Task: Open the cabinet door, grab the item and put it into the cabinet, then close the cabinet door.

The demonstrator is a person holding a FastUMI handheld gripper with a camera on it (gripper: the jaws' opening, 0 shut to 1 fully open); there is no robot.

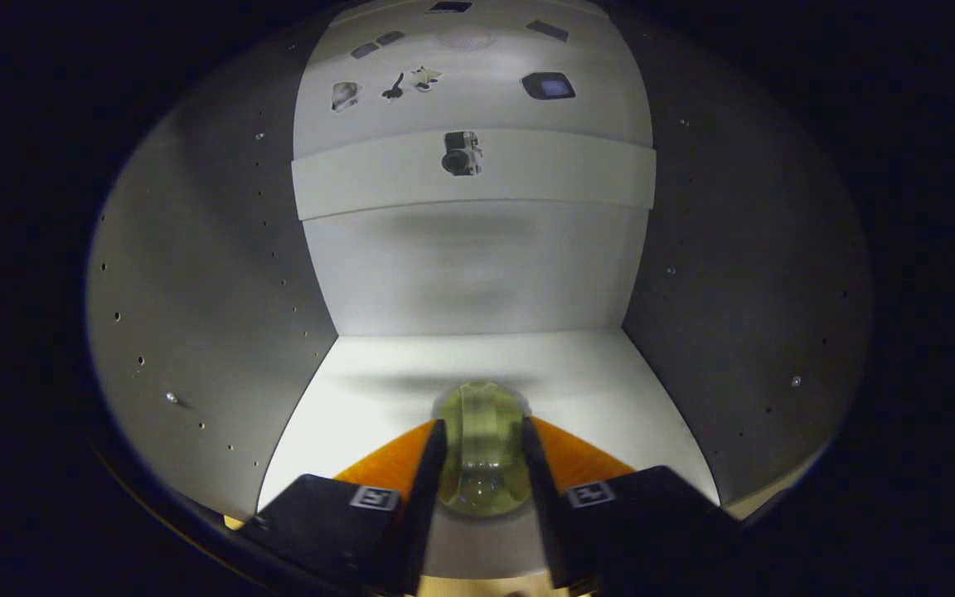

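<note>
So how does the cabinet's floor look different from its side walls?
The cabinet floor is bright and plain, with no holes; the side walls sit in grey shadow, dotted with small peg holes. The floor carries the round yellowish glass item, clamped between the tongs; the walls carry nothing. Both look like flat white panels.

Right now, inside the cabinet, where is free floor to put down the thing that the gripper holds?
The gripper is shut on a yellowish glass item above the cabinet floor. The floor is bare ahead of the fingers to the back wall, and on both sides up to the left wall and right wall. Nothing crowds it.
</note>
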